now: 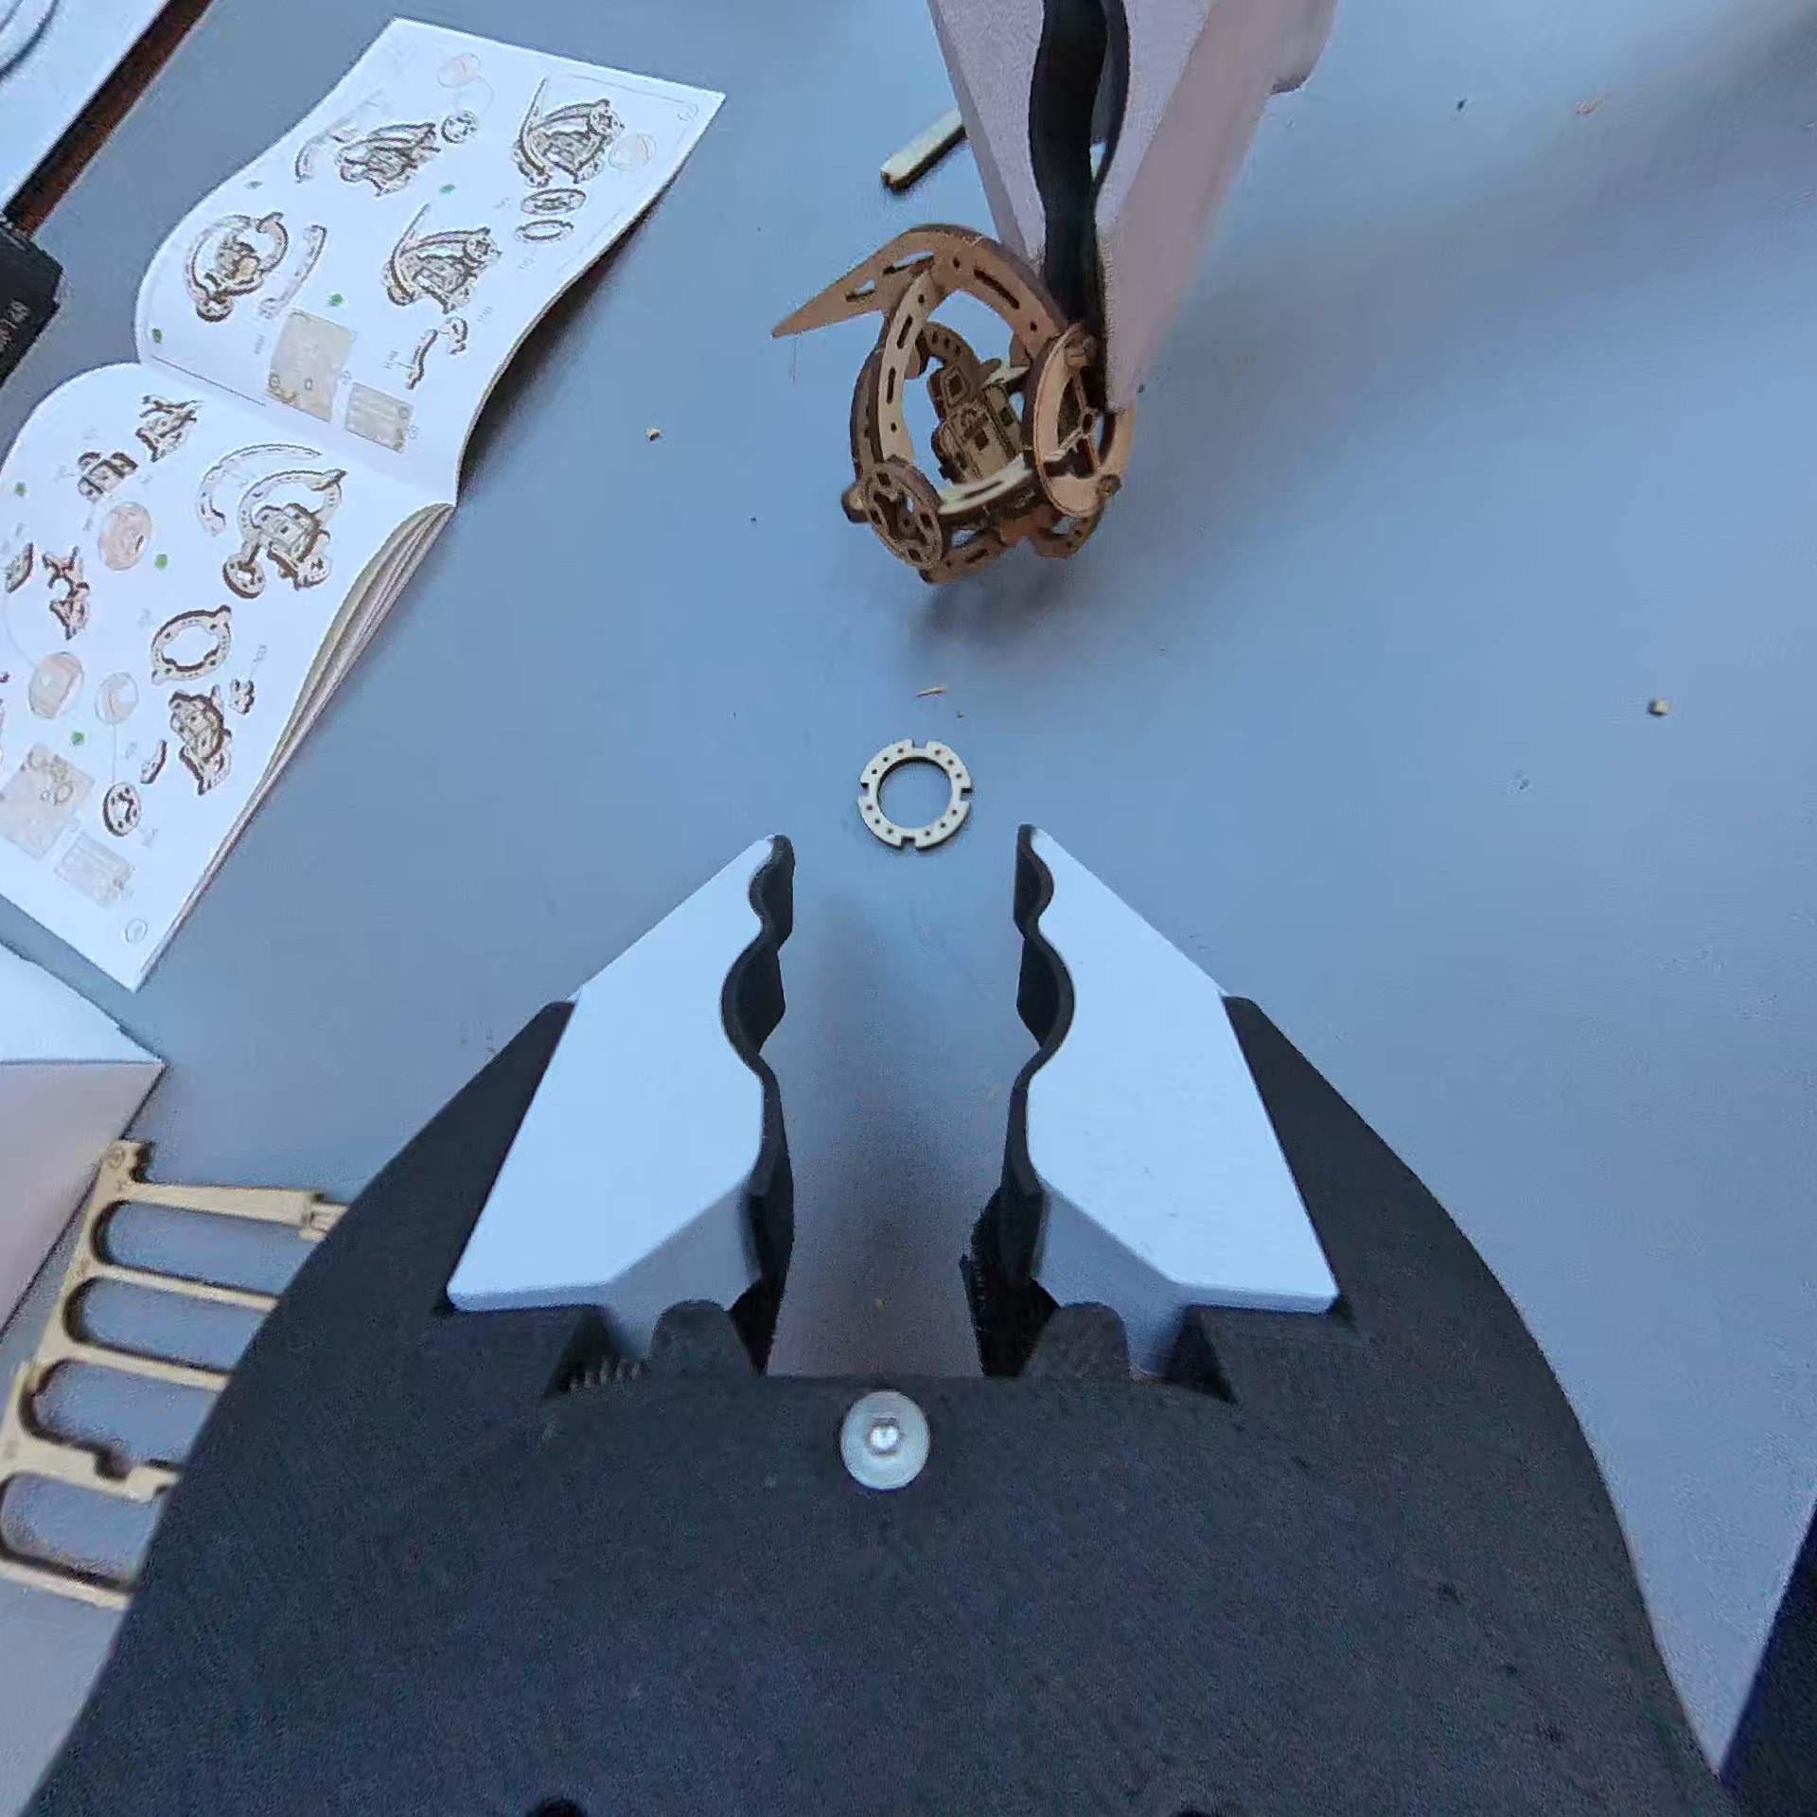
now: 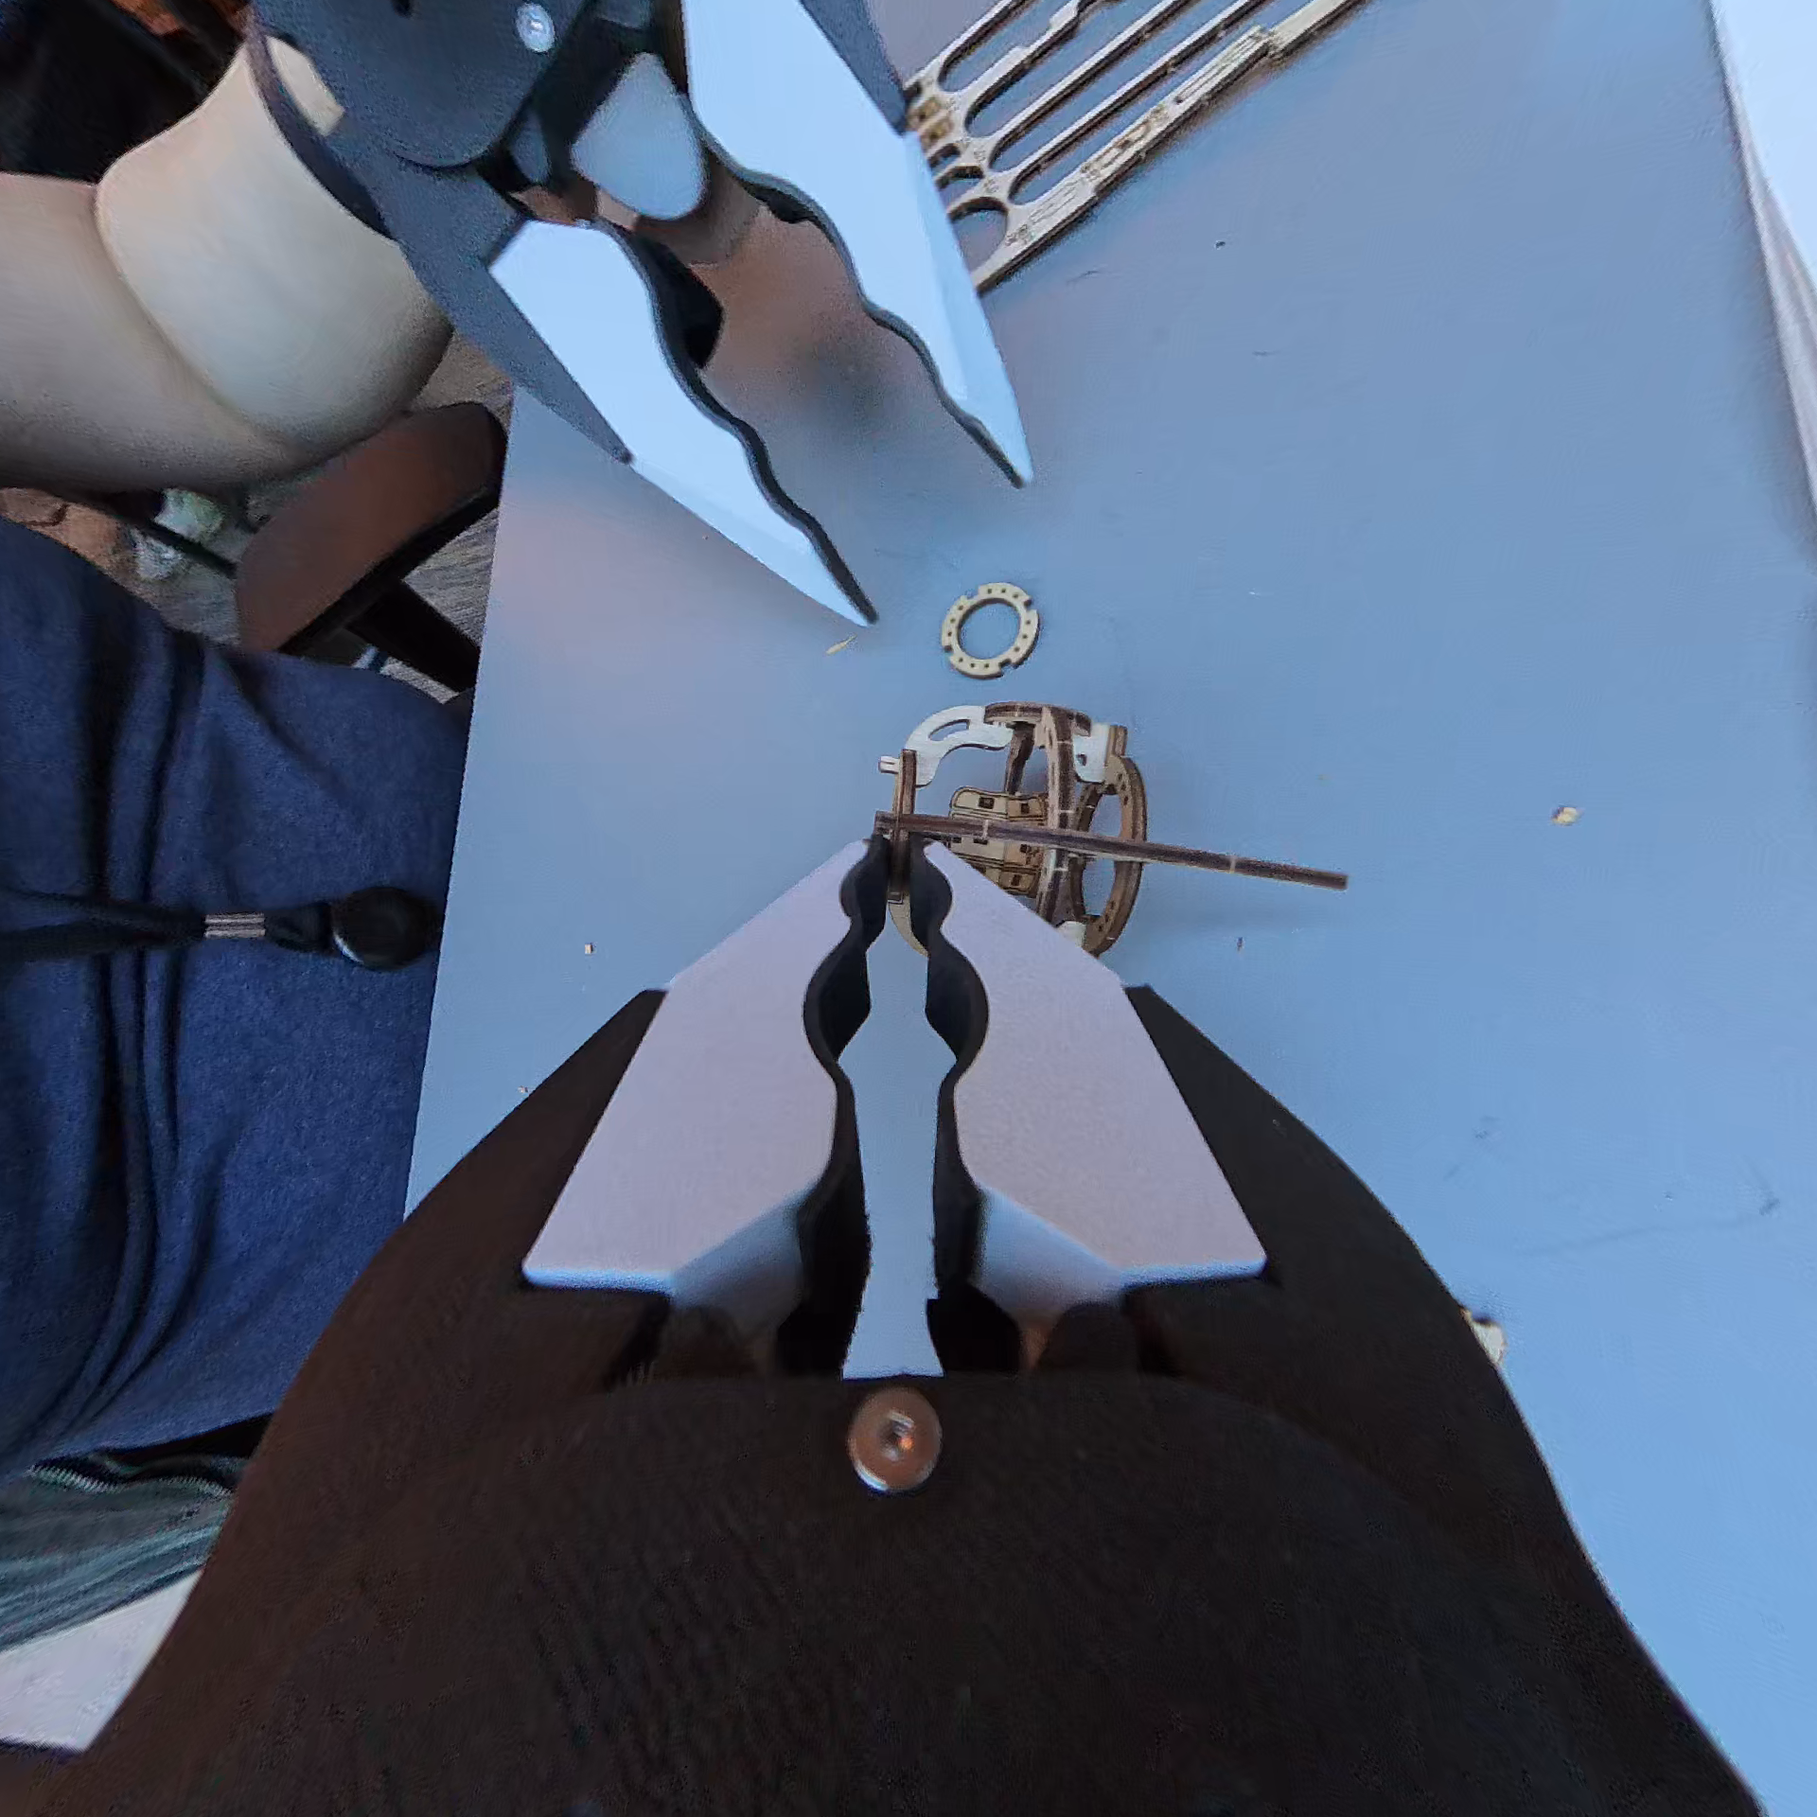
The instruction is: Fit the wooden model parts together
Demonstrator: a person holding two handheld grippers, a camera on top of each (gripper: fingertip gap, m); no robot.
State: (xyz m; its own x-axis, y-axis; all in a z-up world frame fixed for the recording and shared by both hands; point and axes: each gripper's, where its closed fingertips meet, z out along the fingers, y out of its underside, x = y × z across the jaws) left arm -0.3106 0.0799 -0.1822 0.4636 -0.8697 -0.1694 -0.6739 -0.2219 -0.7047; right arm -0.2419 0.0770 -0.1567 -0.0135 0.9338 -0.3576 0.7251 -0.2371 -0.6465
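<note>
Right now I'm hovering my left gripper (image 1: 905, 846), jaws parted and empty, just near of the notched wooden ring (image 1: 914, 794) lying flat on the grey table (image 1: 1377, 688) (dead ahead between the tips). Farther off, my right gripper (image 2: 890, 850) is pinching the half-built wooden model (image 1: 983, 413). Booklet (image 1: 295, 442) is lying far left, parts sheet (image 1: 118, 1308) near left; nothing is blocking.

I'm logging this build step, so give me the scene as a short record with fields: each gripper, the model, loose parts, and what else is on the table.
left gripper: open, empty, just short of the ring
right gripper: shut on wooden model
wooden model: partly built, touching the table
wooden ring: notched, flat on table, apart from model
instruction booklet: open
cut-out wooden sheet: near table edge
</note>
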